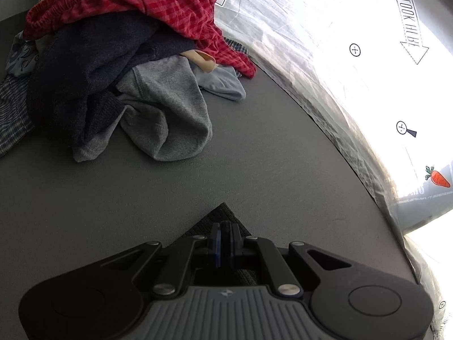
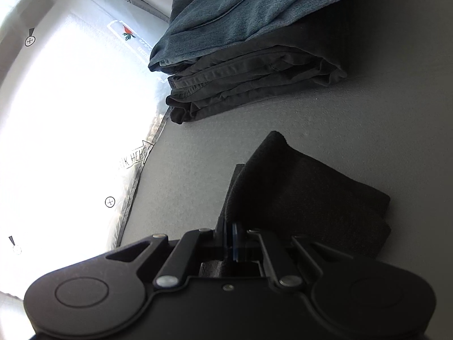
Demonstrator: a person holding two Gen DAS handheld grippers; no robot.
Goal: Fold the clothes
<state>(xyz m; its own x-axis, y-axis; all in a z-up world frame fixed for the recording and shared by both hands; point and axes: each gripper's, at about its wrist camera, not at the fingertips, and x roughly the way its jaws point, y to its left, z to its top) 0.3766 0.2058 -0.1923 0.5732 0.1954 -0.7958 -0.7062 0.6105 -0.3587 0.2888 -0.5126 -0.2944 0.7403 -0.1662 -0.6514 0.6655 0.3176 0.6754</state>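
A black knitted garment [image 2: 305, 195] lies folded on the grey table top [image 2: 368, 107]. My right gripper [image 2: 233, 240] is shut on its near left edge. In the left wrist view a corner of the same black garment [image 1: 219, 218] pokes out beyond my left gripper [image 1: 225, 238], which is shut on it. A loose heap of unfolded clothes sits at the far left: red checked shorts [image 1: 147, 2], a dark navy sweater [image 1: 93, 68], a grey sweatshirt [image 1: 167, 110] and a pale blue piece [image 1: 223, 82].
A stack of folded trousers, blue jeans [image 2: 243, 8] over dark grey ones [image 2: 254, 79], stands at the table's far side. A white sheet [image 1: 354, 56] printed with carrots and arrows borders the grey table top [image 1: 254, 155]. A checked cloth [image 1: 11, 113] lies at the heap's left.
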